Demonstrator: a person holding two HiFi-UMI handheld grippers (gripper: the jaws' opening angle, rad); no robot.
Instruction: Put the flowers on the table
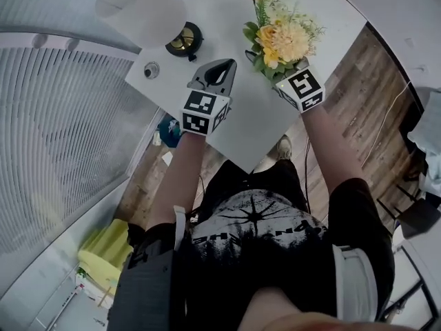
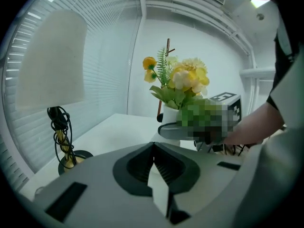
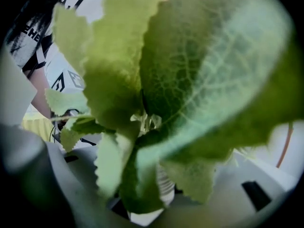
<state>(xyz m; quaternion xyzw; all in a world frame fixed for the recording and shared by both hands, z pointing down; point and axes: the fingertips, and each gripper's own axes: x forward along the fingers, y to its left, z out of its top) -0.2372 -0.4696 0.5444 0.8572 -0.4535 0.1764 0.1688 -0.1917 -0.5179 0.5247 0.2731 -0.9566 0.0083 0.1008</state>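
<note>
Yellow flowers (image 1: 282, 36) stand upright at upper right, stem-base pinched by the right claw (image 3: 156, 201) over the counter (image 1: 241, 126); the left claw (image 2: 154, 151) is pressed together, empty.

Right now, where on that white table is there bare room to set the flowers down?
Free: the middle strip of the white tabletop between the black-and-brass lamp base and the yellow-and-cream flower bunch, and the near corner right of the left tongs. Crowded: the left edge, holding the lamp base and a small silver disc.
</note>
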